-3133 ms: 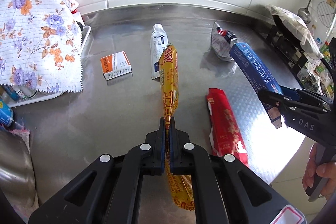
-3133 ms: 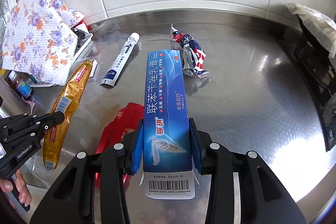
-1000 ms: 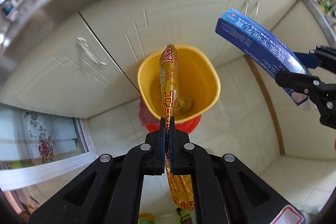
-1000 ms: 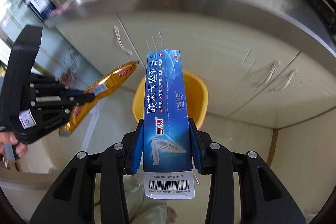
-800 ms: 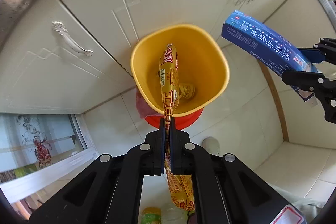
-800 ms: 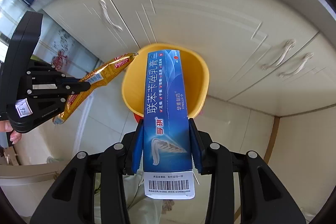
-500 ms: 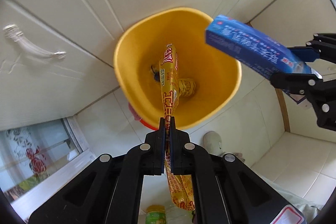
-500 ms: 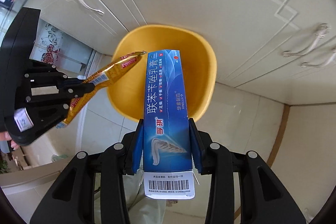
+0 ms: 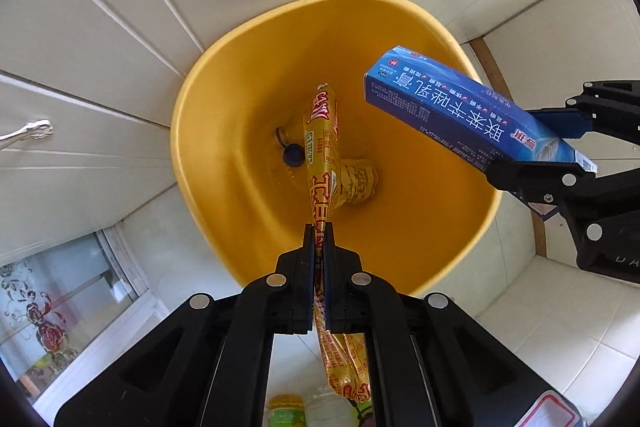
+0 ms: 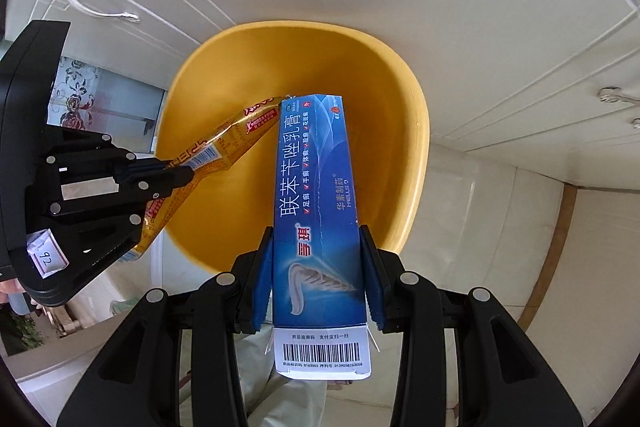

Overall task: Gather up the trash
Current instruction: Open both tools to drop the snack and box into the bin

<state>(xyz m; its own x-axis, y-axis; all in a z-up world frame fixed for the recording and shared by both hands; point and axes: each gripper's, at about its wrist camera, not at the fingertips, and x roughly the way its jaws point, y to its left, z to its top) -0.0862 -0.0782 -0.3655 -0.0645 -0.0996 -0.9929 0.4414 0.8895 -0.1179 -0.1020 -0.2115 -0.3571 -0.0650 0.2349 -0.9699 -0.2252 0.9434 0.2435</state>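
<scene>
Both items held over yellow bin, not dropped yet. Left gripper clenched on gold wrapper; right gripper clamped on blue carton. Risk: the tips look near-touching, so releasing together could knock the carton onto the bin's right rim or out. Wrapper's long axis points down into bin centre; carton's long axis slants in from the right rim

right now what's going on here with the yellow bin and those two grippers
A person is binning trash with both grippers. The left gripper is shut on a golden snack wrapper, the right gripper on a blue toothpaste box. Both items hang over the open yellow trash bin, not yet released. Some trash already lies at its bottom.
</scene>
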